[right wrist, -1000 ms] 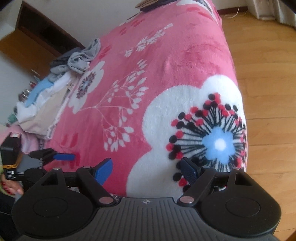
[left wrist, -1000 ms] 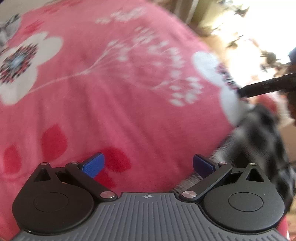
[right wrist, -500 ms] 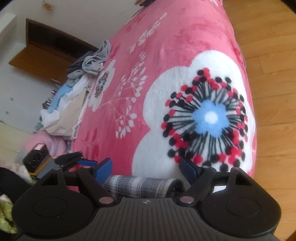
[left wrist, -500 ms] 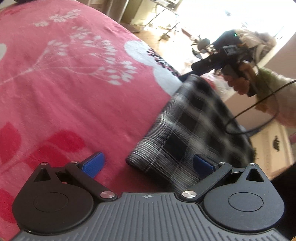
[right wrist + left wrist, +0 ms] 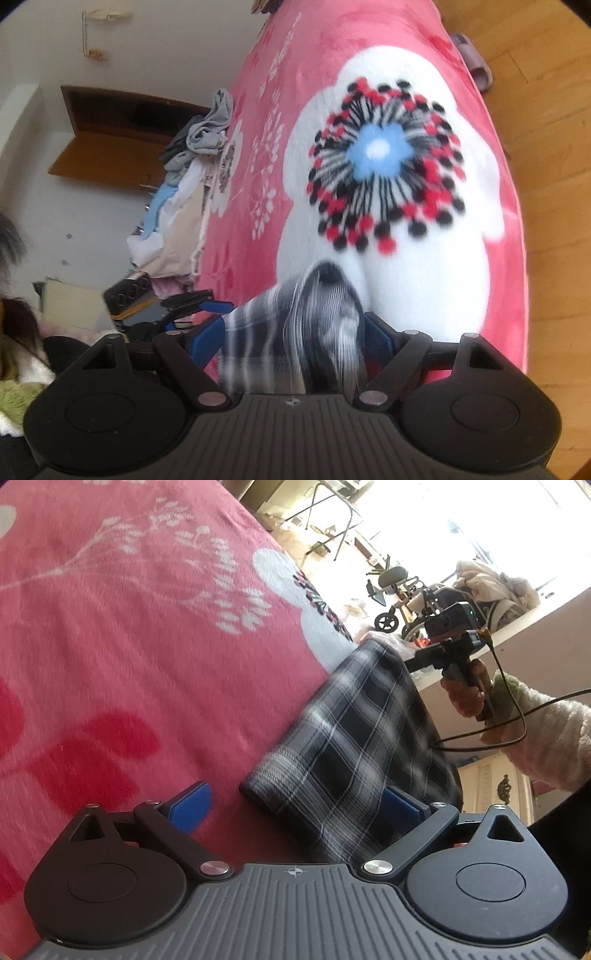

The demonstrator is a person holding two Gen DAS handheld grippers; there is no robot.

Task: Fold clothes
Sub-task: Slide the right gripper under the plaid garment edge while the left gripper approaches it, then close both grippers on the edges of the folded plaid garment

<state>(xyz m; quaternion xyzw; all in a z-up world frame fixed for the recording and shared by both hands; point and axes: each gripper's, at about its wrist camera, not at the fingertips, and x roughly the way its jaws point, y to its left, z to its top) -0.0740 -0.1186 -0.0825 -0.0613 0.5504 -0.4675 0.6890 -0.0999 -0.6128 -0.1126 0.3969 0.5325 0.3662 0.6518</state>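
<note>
Both claws, left [image 5: 295,805] and right [image 5: 291,332], stand spread around the plaid garment [image 5: 365,738] on the bed [image 5: 147,646]; a clothes pile [image 5: 184,206] lies beyond.

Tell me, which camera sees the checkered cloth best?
The left wrist view: the checkered cloth lies folded on the pink blanket, pattern clear. The right wrist view shows only its blurry end.

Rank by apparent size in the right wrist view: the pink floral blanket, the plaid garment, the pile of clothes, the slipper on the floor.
1. pink floral blanket
2. plaid garment, enlarged by nearness to the camera
3. pile of clothes, similar in apparent size; order unsure
4. slipper
</note>
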